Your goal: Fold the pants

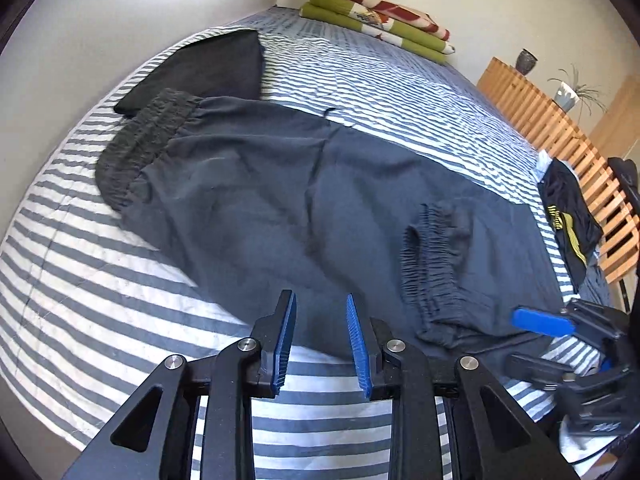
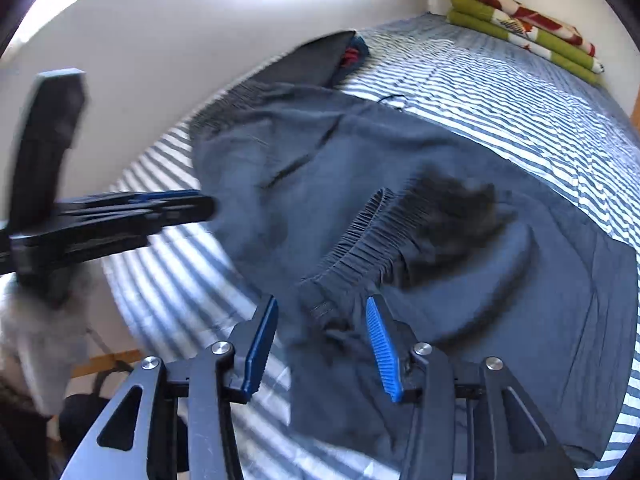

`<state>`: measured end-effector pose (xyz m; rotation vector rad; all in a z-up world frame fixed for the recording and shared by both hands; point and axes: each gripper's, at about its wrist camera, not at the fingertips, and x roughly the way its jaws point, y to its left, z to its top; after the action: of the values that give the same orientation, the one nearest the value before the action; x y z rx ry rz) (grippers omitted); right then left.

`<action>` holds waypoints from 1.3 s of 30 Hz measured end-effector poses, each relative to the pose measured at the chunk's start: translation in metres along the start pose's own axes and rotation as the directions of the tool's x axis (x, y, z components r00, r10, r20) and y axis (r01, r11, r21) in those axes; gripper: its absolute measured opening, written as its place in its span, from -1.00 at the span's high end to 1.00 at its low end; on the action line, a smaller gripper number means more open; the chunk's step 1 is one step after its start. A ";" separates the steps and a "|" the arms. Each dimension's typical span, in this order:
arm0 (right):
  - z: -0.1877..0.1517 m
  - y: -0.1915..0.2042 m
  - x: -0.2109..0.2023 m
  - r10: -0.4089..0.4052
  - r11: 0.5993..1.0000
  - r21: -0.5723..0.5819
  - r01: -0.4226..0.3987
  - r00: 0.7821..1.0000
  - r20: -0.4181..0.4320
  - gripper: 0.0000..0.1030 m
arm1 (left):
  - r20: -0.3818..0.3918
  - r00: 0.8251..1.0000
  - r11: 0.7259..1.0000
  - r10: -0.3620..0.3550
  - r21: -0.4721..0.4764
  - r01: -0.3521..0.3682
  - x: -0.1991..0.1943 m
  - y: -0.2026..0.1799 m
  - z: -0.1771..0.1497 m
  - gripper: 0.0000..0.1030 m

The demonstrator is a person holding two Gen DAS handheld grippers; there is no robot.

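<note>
Dark grey-blue pants lie on the striped bed, elastic waistband at the far left. The leg cuffs are folded back onto the legs. My left gripper hangs open over the pants' near edge with nothing pressed between its blue pads. My right gripper is open too; the end of a cuff lies between its fingers, untouched by the pads. Each gripper shows in the other's view: the right gripper at the right edge, the left gripper blurred at the left.
A black folded garment lies beyond the waistband by the wall. Folded green and red blankets sit at the bed's far end. A black and yellow garment lies by the wooden slatted frame on the right.
</note>
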<state>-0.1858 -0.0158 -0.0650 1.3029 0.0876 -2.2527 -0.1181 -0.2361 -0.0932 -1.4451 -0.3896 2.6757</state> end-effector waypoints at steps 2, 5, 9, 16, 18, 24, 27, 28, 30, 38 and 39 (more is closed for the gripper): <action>-0.009 -0.018 -0.031 0.072 0.997 0.029 -0.073 0.996 0.047 0.03 | -0.007 1.000 1.000 -0.016 0.026 0.016 0.004 -0.014 0.002 0.15; -0.026 -0.057 -0.068 0.056 0.992 0.105 -0.068 0.992 0.113 -0.01 | -0.043 0.998 0.996 -0.049 0.068 0.052 0.019 -0.037 0.006 -0.14; -0.051 -0.116 -0.088 -0.120 0.977 0.189 0.102 0.989 0.086 -0.01 | -0.113 0.989 0.991 -0.094 0.082 0.104 0.046 -0.068 0.017 -0.41; -0.072 -0.170 -0.093 -0.145 0.943 0.311 0.121 0.988 0.053 -0.01 | -0.073 0.997 0.992 -0.032 0.122 0.041 0.049 -0.102 0.024 -0.36; -0.072 -0.169 -0.093 -0.155 0.949 0.286 0.133 0.986 0.054 -0.01 | -0.080 0.996 0.988 -0.029 0.147 0.040 0.046 -0.109 0.023 -0.18; -0.078 -0.173 -0.088 -0.147 0.957 0.259 0.134 0.989 0.030 0.00 | -0.179 0.984 0.993 0.010 0.120 0.012 0.069 -0.111 0.029 -0.08; -0.083 -0.179 -0.086 -0.161 0.950 0.273 0.152 0.987 0.011 0.00 | -0.196 0.981 0.989 0.007 0.145 0.021 0.074 -0.118 0.025 0.28; -0.086 -0.182 -0.087 -0.161 0.947 0.284 0.151 0.987 0.009 0.00 | -0.200 0.980 0.986 0.023 0.167 0.011 0.075 -0.121 0.023 0.42; -0.091 -0.191 -0.087 -0.158 0.939 0.310 0.149 0.987 0.004 0.00 | -0.205 0.977 0.977 0.060 0.212 -0.016 0.077 -0.129 0.018 0.44; -0.099 -0.210 -0.095 -0.158 0.917 0.371 0.145 0.987 0.005 0.00 | -0.212 0.975 0.976 0.065 0.218 -0.017 0.055 -0.134 0.024 0.45; -0.099 -0.211 -0.097 -0.158 0.918 0.370 0.143 0.987 0.011 0.00 | -0.215 0.973 0.979 0.077 0.201 -0.033 0.053 -0.130 0.025 0.45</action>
<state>-0.1690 0.2356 -0.0805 1.4811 -0.2740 -2.5121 -0.1753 -0.1059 -0.0898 -1.6895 -0.0663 2.4709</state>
